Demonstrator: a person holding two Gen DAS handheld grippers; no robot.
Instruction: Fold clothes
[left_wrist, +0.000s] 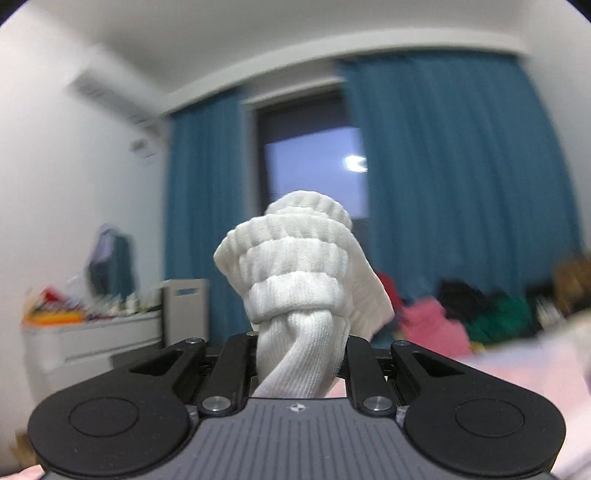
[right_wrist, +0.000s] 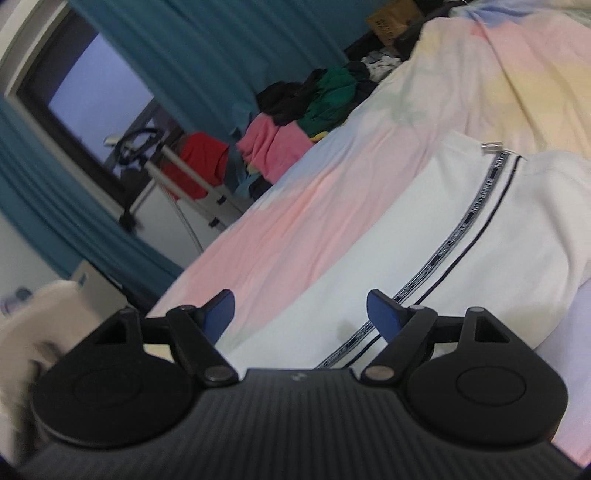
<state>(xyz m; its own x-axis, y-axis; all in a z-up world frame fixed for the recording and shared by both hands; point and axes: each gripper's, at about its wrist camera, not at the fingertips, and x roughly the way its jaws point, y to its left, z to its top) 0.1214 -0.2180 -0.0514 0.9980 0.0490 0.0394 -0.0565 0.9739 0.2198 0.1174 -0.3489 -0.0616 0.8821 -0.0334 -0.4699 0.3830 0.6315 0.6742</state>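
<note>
A bunch of white ribbed socks (left_wrist: 295, 266) sticks up out of my left gripper (left_wrist: 301, 354), which is shut on it and lifted well above the bed. In the right wrist view the same white bundle (right_wrist: 40, 325) shows blurred at the far left edge. My right gripper (right_wrist: 301, 314) is open, its blue pads (right_wrist: 221, 314) apart with nothing between them. It hovers over a white garment with a dark lettered stripe (right_wrist: 461, 229) lying flat on the pastel bedsheet (right_wrist: 295, 206).
A heap of pink, green, black and red clothes (right_wrist: 295, 122) lies at the far side of the bed. Blue curtains (left_wrist: 443, 177) frame a dark window (left_wrist: 314, 147). A white dresser with clutter (left_wrist: 92, 332) stands at the left. A cardboard box (right_wrist: 395, 18) sits past the bed.
</note>
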